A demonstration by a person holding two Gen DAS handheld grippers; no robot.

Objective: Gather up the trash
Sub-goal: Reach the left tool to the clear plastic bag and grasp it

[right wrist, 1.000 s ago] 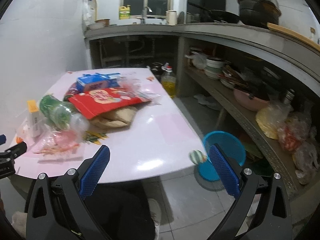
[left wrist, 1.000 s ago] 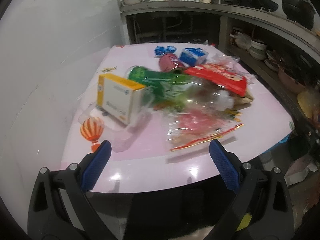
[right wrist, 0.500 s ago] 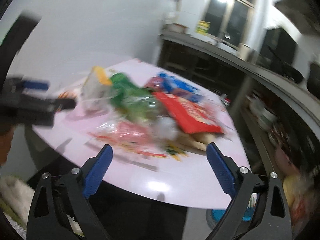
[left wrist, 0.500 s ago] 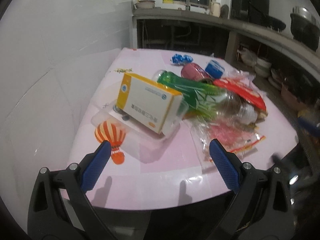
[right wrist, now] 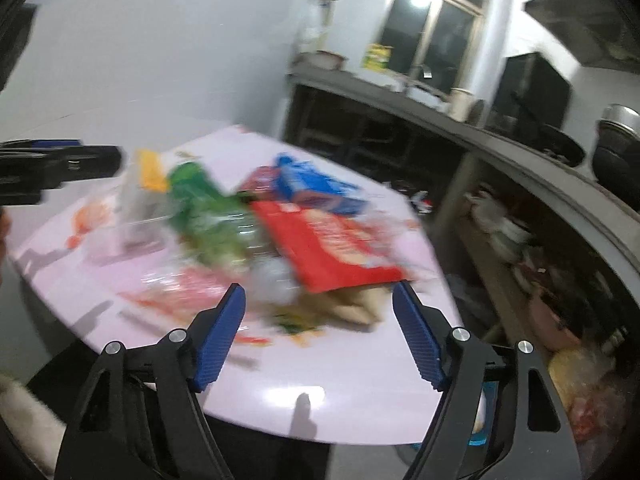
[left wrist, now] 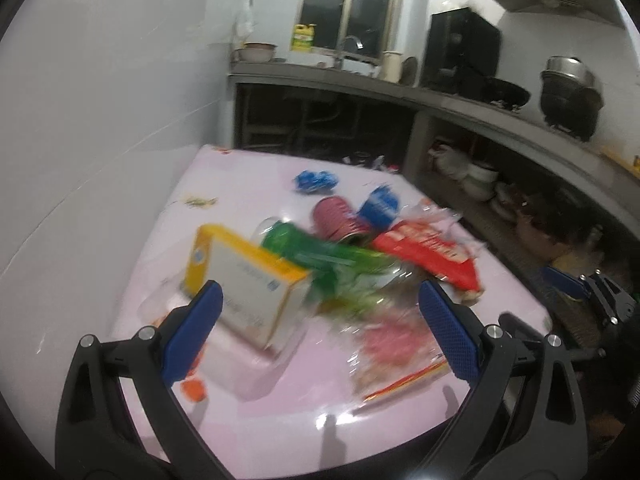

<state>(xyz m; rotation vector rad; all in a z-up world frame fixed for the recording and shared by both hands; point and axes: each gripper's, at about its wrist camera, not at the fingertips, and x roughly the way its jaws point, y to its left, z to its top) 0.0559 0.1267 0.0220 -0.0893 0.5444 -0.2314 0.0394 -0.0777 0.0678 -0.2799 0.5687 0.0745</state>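
1. The trash lies heaped on the pink table (left wrist: 256,184) — a yellow-and-white box (left wrist: 244,280), a green bottle (left wrist: 320,256), a red packet (right wrist: 332,244) and a blue packet (right wrist: 320,190).
2. The left gripper (left wrist: 320,336) hangs over the table's near edge, jaws spread wide, nothing between them.
3. The right gripper (right wrist: 320,336) has just been narrowing its jaws — they stand apart, empty, near the red packet.

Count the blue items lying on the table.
2: a crumpled blue wrapper alone at the far side, and a blue packet beside the red can. The pile may hide more.
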